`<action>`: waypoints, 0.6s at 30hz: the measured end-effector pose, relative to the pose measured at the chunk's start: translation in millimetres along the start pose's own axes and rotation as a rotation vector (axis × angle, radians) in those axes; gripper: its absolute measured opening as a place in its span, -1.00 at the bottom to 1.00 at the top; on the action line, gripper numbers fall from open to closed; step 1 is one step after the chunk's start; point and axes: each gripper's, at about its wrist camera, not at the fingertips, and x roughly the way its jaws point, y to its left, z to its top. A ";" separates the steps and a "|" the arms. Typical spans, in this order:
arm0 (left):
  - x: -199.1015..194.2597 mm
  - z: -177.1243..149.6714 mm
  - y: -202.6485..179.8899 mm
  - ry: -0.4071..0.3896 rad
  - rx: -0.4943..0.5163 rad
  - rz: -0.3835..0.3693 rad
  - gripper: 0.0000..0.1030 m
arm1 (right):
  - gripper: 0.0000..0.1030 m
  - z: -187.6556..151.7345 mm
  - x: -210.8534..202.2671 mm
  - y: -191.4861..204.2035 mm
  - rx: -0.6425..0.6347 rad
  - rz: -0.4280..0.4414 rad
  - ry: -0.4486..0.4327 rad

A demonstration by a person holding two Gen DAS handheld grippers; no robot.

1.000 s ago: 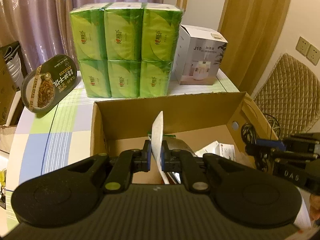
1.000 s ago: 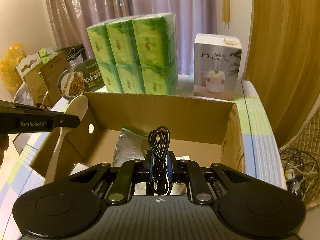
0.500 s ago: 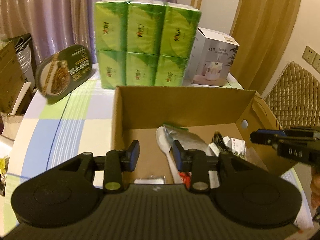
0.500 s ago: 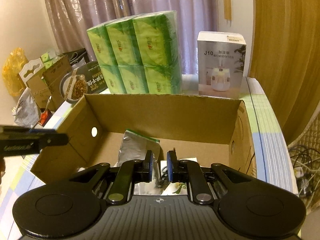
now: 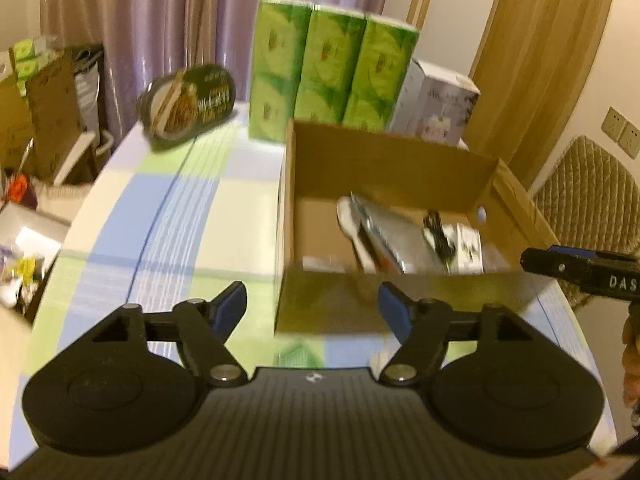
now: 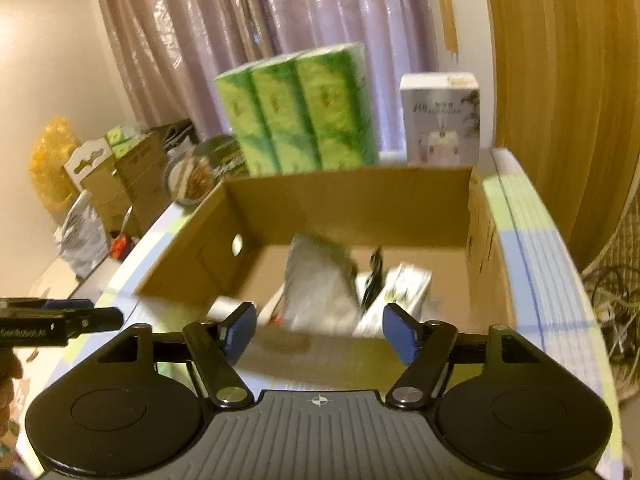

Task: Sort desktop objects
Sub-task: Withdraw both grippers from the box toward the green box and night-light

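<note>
Hovering just outside the brown cardboard box [image 6: 348, 200], left gripper [image 5: 312, 308] and right gripper [image 6: 318, 332] both have jaws spread wide, empty. White plastic spoon [image 5: 348, 216] and black coiled cable [image 5: 438, 232] lie inside the box, so drop-off looks done; next move needs another loose item, none obvious beside the box.

The bench [image 5: 176, 216], under a checked cloth of green, blue and cream, carries an open cardboard box [image 5: 384, 300] just ahead of the left claw [image 5: 312, 310]. Beyond the box stand the green tissue packs [image 5: 328, 84], with a white carton [image 5: 436, 104] to their right. Far ahead on the left leans what looks like a noodle bowl [image 5: 188, 100], blurred.
</note>
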 end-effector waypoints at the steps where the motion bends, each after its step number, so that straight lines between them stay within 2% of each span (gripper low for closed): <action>1: -2.7 -7.0 0.5 0.008 -0.010 0.000 0.44 | 0.40 -8.7 -3.2 3.8 -0.008 0.005 0.013; 3: -7.0 -21.4 0.3 0.025 -0.021 -0.001 0.55 | 0.43 -24.2 -7.6 10.2 -0.022 0.009 0.041; 7: -14.1 -47.5 -4.2 0.055 0.011 0.020 0.59 | 0.47 -52.6 -18.1 14.6 -0.011 0.006 0.076; 18: -19.7 -83.9 -6.7 0.115 -0.018 0.025 0.61 | 0.54 -96.9 -31.1 10.5 0.017 -0.008 0.157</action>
